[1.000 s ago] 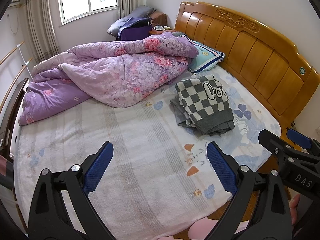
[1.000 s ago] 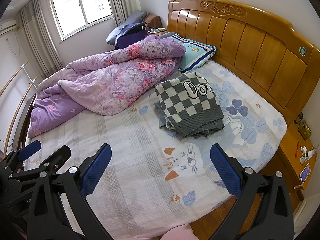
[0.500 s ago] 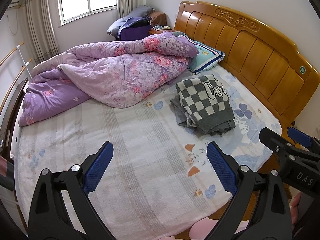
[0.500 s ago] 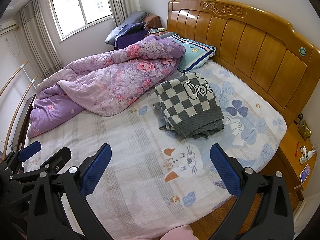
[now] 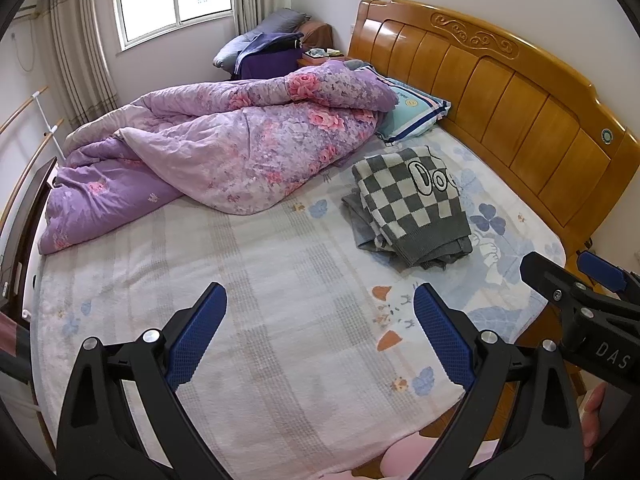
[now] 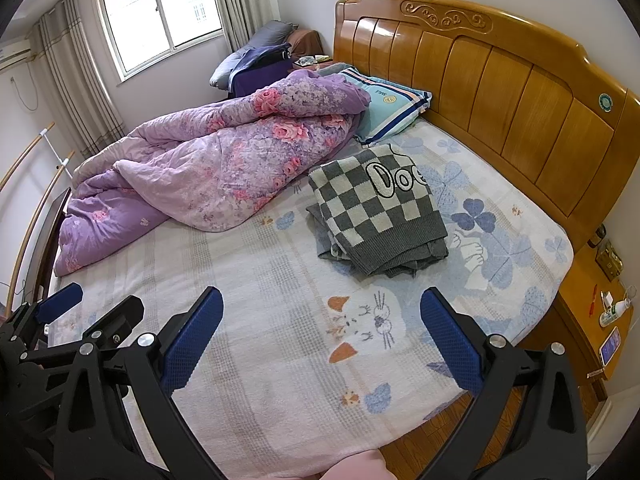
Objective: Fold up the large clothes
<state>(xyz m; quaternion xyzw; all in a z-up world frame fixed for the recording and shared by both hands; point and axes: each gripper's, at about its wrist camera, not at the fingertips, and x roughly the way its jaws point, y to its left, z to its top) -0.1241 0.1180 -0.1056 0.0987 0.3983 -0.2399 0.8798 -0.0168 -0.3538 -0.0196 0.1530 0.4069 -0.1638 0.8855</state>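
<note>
On bed sheet (image 5: 280,280) by wooden headboard (image 6: 500,80), folded checkered sweater (image 6: 376,208), both grippers (image 5: 320,336) (image 6: 320,336) wide open, empty

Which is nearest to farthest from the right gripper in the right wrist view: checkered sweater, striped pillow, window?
From the right gripper:
1. Checkered sweater, folded on the sheet just ahead, slightly right.
2. Striped pillow, further up the bed against the headboard, partly under the purple quilt.
3. Window, on the far wall, ahead and left.

Grey-and-cream checked sweater (image 6: 378,212); purple quilt (image 6: 216,168) with pink roses; honey-brown headboard (image 6: 500,92); blue-padded black tools
</note>
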